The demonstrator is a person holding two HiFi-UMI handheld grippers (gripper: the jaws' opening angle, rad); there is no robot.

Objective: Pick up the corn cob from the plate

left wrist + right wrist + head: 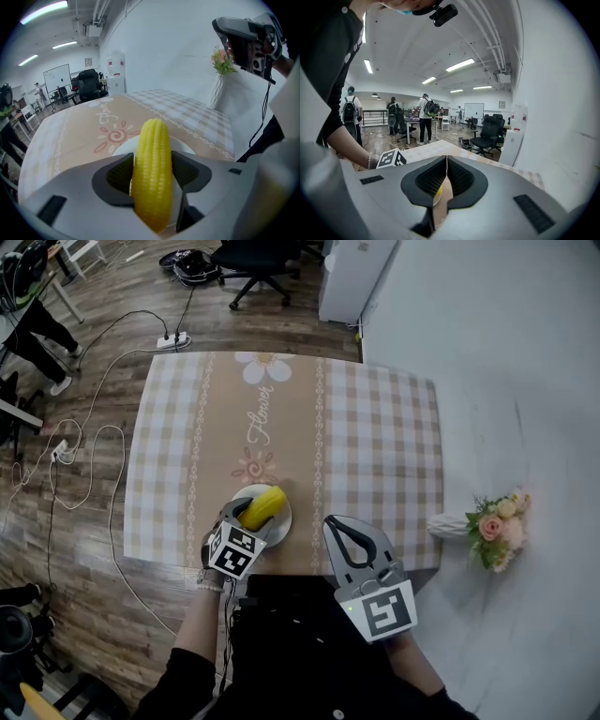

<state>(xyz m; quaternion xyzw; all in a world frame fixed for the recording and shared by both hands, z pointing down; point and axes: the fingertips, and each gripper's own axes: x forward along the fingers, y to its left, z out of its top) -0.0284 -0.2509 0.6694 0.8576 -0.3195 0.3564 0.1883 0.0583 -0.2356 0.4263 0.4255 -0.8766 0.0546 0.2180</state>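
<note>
The left tongs [251, 517] pinch a yellow corn cob [263, 506] across its middle. In the left gripper view the two dark padded jaws press against the cob's [152, 173] sides, with its rounded tip pointing out past them. The cob sits over a small round white plate [282, 520], whose pale rim [186, 146] shows just behind it. It may be touching the plate or raised slightly off it, and the views do not settle which. The plate lies near the front edge of the surface [375, 446], which is covered in a beige checked cloth with a floral centre strip.

The right tongs [336, 522] are pressed together on nothing — their ribbed pads meet in a thin seam [446, 165]. They hang above the surface's near edge, just right of the plate and apart from it.

Off the surface's right edge, a white ribbed vase [452, 522] holds pink and cream flowers [497, 527].
</note>
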